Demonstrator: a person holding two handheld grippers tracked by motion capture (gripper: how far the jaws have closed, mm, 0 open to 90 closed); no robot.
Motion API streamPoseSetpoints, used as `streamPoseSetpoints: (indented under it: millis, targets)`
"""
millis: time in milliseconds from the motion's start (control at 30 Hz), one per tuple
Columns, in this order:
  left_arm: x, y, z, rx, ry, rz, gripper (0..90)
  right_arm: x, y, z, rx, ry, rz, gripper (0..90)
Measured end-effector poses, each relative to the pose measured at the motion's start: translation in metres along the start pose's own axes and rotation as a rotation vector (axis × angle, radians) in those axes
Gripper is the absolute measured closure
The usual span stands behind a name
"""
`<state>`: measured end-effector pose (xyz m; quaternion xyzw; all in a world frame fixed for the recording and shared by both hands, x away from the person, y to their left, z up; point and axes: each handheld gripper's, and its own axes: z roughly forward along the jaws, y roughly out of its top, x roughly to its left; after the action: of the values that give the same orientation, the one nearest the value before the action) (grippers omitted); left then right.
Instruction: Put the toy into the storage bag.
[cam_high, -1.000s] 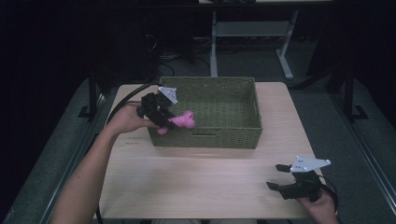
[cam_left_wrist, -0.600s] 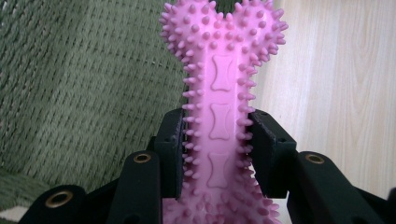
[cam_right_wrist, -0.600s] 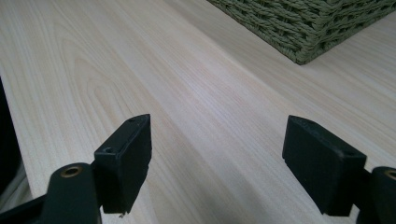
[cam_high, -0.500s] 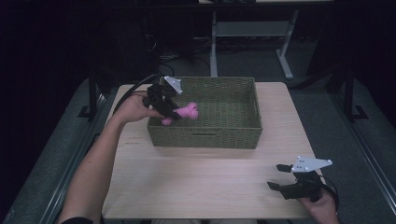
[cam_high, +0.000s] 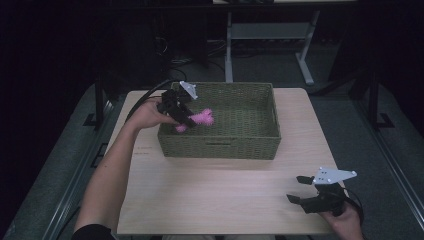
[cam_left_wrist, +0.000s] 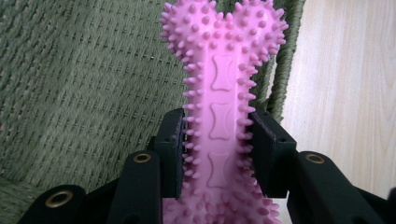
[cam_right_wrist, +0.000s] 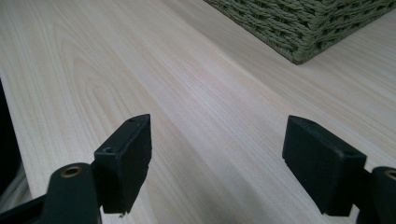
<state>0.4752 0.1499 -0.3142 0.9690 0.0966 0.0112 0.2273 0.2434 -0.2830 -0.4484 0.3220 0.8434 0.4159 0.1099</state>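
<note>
Left gripper (cam_high: 192, 119): clamped on pink bone (cam_left_wrist: 223, 107), over basket (cam_high: 222, 145) at 9 o'clock.
Right gripper (cam_high: 304, 189): jaws wide, empty.
Left: release bone inside.

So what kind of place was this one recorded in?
Most likely a lab or recording workspace, not a home: a bare light wooden table in a dark room, a metal desk frame with cables behind it, and a cabled left gripper holding a pink toy bone.
</note>
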Motion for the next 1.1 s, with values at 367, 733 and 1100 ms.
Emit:
streamPoseSetpoints:
  millis: [367, 733, 1100]
  targets:
    - [0.006, -0.003, 0.011, 0.003, -0.008, -0.021, 58.9, -0.001, 0.000, -0.001, -0.005, -0.002, -0.004, 23.5]
    - [0.013, -0.005, 0.019, 0.010, -0.017, -0.043, 58.8, 0.000, 0.000, -0.001, -0.007, -0.003, -0.002, 23.5]
    - [0.017, -0.007, 0.031, 0.047, -0.030, -0.052, 58.8, -0.001, 0.000, -0.001, -0.005, -0.003, -0.005, 23.5]
